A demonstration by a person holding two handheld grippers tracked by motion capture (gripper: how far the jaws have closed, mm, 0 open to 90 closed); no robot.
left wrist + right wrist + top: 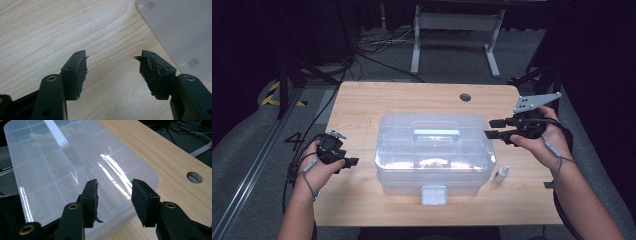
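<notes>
A clear plastic organiser box (434, 152) with a pale blue handle and a front latch (434, 194) sits shut in the middle of the wooden table (362, 105). My right gripper (490, 128) hovers at the box's right end, open, with nothing between its fingers; in the right gripper view the gripper (114, 195) looks over the box lid (62, 170). My left gripper (351, 162) rests low at the box's left, open and empty; in the left gripper view the gripper (111, 61) points at bare wood beside the box corner (185, 30).
A small white dropper bottle (502, 173) lies on the table just right of the box. A round cable hole (465, 97) is at the back of the table. Cables and a desk frame (457, 30) lie on the floor beyond.
</notes>
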